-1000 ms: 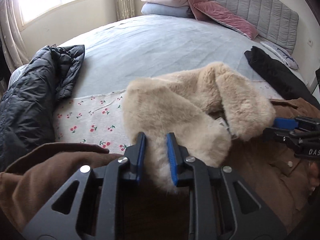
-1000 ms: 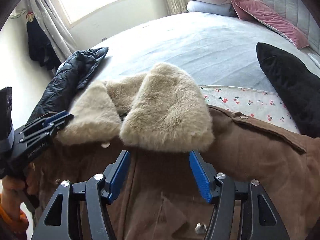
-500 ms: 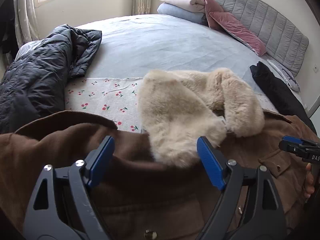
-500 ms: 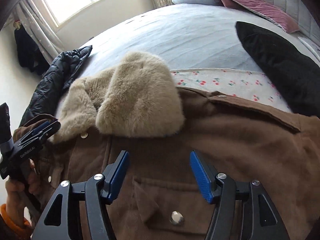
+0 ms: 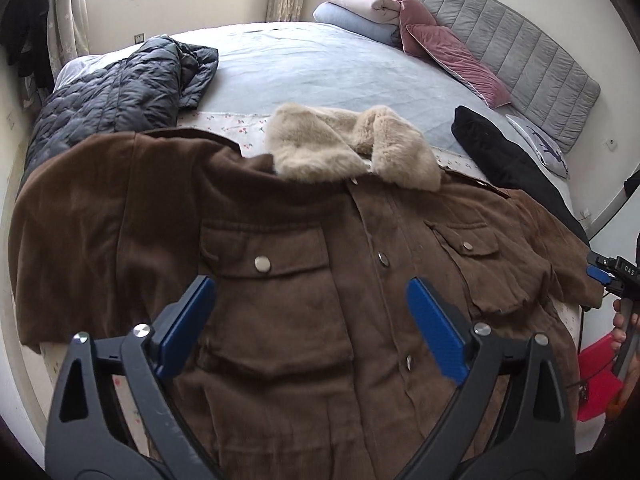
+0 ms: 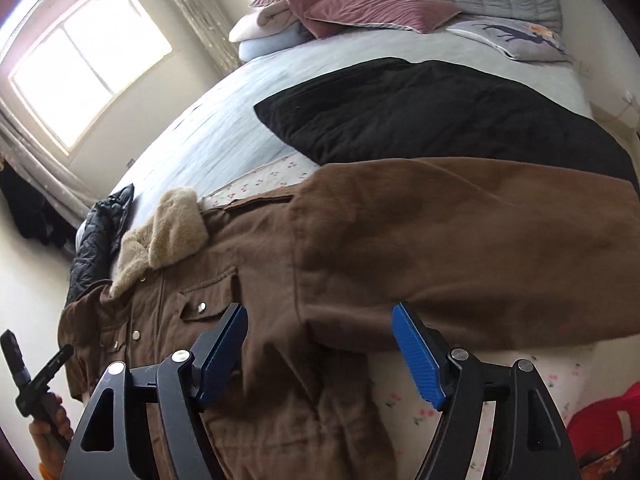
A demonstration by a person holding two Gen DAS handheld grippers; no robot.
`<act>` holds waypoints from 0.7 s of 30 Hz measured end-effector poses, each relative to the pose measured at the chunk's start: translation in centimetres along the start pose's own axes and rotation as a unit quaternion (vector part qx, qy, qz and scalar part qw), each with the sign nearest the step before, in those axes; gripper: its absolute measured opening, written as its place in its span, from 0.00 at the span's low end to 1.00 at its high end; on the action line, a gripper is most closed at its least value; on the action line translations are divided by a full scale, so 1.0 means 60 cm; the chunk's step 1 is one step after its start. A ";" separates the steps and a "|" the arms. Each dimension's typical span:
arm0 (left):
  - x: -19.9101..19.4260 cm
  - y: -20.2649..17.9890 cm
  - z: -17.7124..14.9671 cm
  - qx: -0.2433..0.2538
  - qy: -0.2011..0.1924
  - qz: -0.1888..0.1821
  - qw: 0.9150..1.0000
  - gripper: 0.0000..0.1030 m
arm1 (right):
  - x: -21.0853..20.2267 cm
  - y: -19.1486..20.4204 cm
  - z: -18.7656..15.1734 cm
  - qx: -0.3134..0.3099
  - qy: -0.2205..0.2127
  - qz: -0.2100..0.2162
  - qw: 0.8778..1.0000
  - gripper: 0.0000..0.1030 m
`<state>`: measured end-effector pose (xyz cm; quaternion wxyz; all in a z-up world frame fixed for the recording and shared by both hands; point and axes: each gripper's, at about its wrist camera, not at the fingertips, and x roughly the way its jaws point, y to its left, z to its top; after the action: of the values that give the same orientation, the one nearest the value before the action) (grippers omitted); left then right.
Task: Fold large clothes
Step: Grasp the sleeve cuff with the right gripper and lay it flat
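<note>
A brown corduroy jacket (image 5: 320, 272) with a beige fur collar (image 5: 352, 148) lies front-up and spread flat on the bed. My left gripper (image 5: 312, 324) is open and empty, hovering over the jacket's chest. My right gripper (image 6: 320, 356) is open and empty, above the jacket's right sleeve (image 6: 460, 248) near the armpit. The right gripper also shows at the far right of the left wrist view (image 5: 612, 276). The jacket (image 6: 240, 300) and its collar (image 6: 168, 240) also show in the right wrist view.
A dark quilted puffer jacket (image 5: 108, 96) lies at the bed's left. A black garment (image 5: 504, 160) lies at the right, beside the brown sleeve. Pillows and folded blankets (image 5: 384, 12) sit by the grey headboard. A red object (image 5: 596, 376) is off the bed's near right corner.
My left gripper let go of the fur collar, opened and pulled back toward the jacket's chest. My right gripper moved right, over the sleeve. The jacket now lies flat.
</note>
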<state>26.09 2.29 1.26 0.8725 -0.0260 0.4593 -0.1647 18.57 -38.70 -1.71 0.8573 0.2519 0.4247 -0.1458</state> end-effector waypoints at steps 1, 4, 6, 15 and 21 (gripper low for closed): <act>-0.006 -0.005 -0.013 -0.001 0.002 -0.002 1.000 0.94 | -0.013 -0.021 -0.010 0.006 -0.003 -0.002 1.000 0.74; -0.025 -0.018 -0.047 0.006 0.005 0.005 1.000 0.94 | -0.044 -0.084 -0.034 0.031 -0.009 -0.002 0.999 0.74; -0.036 -0.029 -0.068 0.012 0.001 0.011 1.000 0.94 | -0.060 -0.131 -0.047 0.054 -0.013 -0.007 0.998 0.74; -0.047 -0.058 -0.113 0.024 0.008 0.008 1.000 0.94 | -0.089 -0.312 -0.082 0.165 -0.047 -0.082 0.982 0.74; -0.043 -0.065 -0.112 0.031 0.015 0.009 0.999 0.94 | -0.062 -0.389 -0.084 0.238 -0.067 -0.107 0.963 0.74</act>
<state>18.26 0.10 0.19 0.8671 0.0075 0.4676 -0.1713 2.21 -55.16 -8.48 0.7784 0.3913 0.3438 -0.3505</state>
